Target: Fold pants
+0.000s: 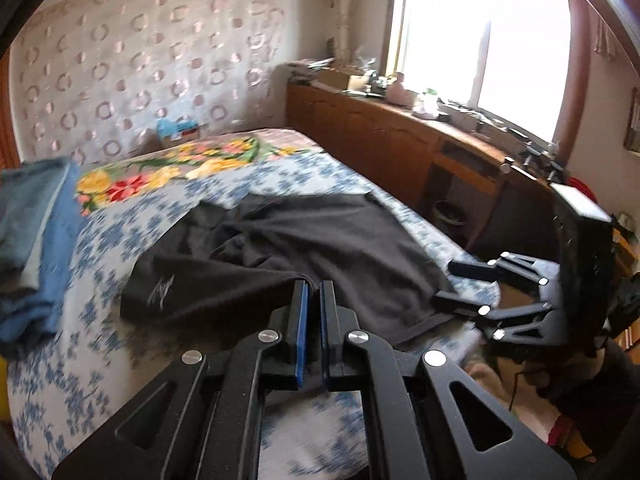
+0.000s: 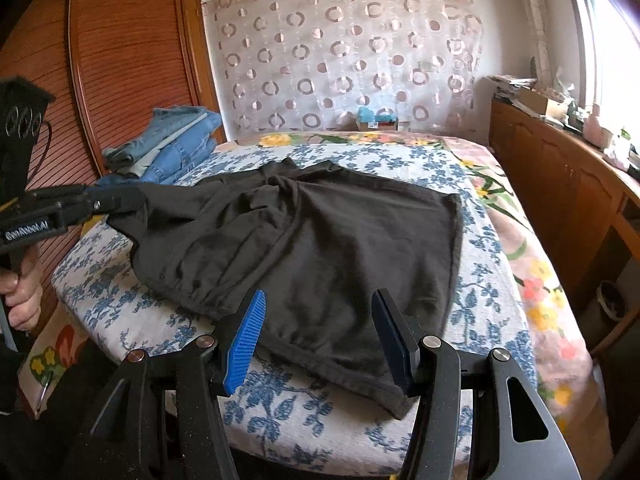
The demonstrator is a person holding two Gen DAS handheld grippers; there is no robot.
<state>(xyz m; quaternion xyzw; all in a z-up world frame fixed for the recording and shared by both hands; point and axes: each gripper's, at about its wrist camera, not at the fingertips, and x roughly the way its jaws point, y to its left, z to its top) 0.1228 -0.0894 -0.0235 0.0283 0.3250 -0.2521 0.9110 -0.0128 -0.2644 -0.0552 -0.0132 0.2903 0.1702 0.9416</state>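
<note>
Pants (image 2: 320,240) lay dark and rumpled across the flowered bed (image 2: 132,312), one edge pinched between the shut jaws of the left gripper (image 2: 120,198), seemingly to carry a fold over; the right gripper (image 2: 316,336) hovered half open, hem below its jaws

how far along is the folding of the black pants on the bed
Early. Done: the black pants are spread on the bed, with folded jeans stacked beside them. In hand: the left gripper is shut on one edge of the fabric, lifting it; the right gripper is open over the near hem. Left: every fold.
</note>
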